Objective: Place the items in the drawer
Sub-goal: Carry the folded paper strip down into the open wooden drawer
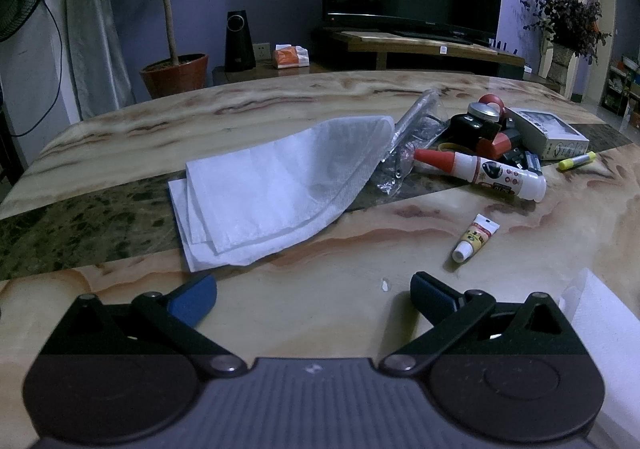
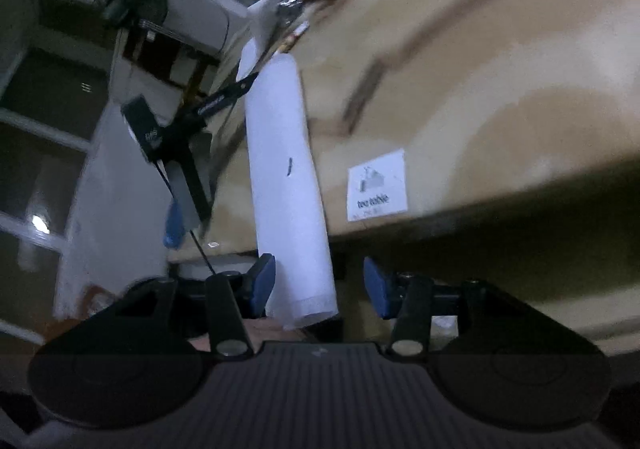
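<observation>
Resting on the marble table [image 1: 280,313], both tongs [image 1: 314,299] [image 2: 320,287] gape, released; one glue bottle [image 1: 486,169], one small tube [image 1: 476,237].

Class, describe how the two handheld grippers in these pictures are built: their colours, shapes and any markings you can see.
The left gripper and the right gripper look alike. Each has a dark grey ribbed body flanked by two round black discs. Black linkage bars with silver pivot rivets run forward to two fingers tipped with blue pads. A small pale mark sits at the middle of each ribbed body. No sleeves or hands show.
</observation>
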Motion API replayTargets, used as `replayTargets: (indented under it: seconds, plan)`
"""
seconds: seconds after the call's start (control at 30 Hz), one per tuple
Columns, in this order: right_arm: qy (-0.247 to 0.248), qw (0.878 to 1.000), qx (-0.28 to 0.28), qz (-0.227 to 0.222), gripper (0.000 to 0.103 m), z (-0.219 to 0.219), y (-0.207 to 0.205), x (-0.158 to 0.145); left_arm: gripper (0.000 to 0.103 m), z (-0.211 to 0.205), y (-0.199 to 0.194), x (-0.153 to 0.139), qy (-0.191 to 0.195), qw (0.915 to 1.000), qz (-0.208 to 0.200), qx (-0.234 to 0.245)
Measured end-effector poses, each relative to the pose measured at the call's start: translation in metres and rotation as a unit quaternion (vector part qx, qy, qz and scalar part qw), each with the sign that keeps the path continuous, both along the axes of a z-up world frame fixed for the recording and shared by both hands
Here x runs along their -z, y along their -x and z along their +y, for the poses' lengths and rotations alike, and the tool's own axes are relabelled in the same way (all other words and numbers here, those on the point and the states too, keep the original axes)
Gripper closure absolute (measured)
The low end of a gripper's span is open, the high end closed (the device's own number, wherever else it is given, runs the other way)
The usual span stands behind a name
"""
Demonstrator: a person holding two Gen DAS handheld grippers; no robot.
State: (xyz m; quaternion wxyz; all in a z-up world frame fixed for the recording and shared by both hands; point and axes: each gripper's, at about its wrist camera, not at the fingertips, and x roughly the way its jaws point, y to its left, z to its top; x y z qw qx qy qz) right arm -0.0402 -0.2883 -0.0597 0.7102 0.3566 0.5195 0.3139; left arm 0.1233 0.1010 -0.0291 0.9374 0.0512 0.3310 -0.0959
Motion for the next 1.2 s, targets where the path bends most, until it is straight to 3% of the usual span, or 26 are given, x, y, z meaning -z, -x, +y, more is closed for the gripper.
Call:
replayTargets:
  seconds: [0.2,0.4,0.43,0.47,0.53,0.7,0.87,1.03,1.2]
  plan:
    - [-0.046,0.998,0.02,0.049,0.052,0.009,-0.006,0.019,0.0,0.0,0.0,0.0,0.0,1.0,0.0,0.0]
    - [-0.063,0.996,0.026,0.059,0.053,0.026,-0.01,0.029,0.0,0.0,0.0,0.0,0.0,1.0,0.0,0.0]
    - [-0.062,0.996,0.026,0.054,0.057,0.028,-0.009,0.029,0.0,0.0,0.0,0.0,0.0,1.0,0.0,0.0]
    - [-0.061,0.997,0.026,0.048,0.075,0.03,-0.009,0.029,0.0,0.0,0.0,0.0,0.0,1.0,0.0,0.0]
    - [-0.059,0.998,0.022,0.03,0.098,0.033,-0.007,0.025,0.0,0.0,0.0,0.0,0.0,1.0,0.0,0.0]
    - [-0.039,0.998,0.023,-0.038,0.1,0.031,0.007,0.007,0.0,0.0,0.0,0.0,0.0,1.0,0.0,0.0]
    - [0.011,0.987,-0.03,-0.158,0.1,0.029,0.032,-0.042,0.0,0.0,0.0,0.0,0.0,1.0,0.0,0.0]
    - [0.07,0.987,-0.088,-0.116,0.1,0.016,0.046,-0.044,0.0,0.0,0.0,0.0,0.0,1.0,0.0,0.0]
    - [0.129,0.978,-0.144,-0.074,0.1,0.002,0.061,-0.046,0.0,0.0,0.0,0.0,0.0,1.0,0.0,0.0]
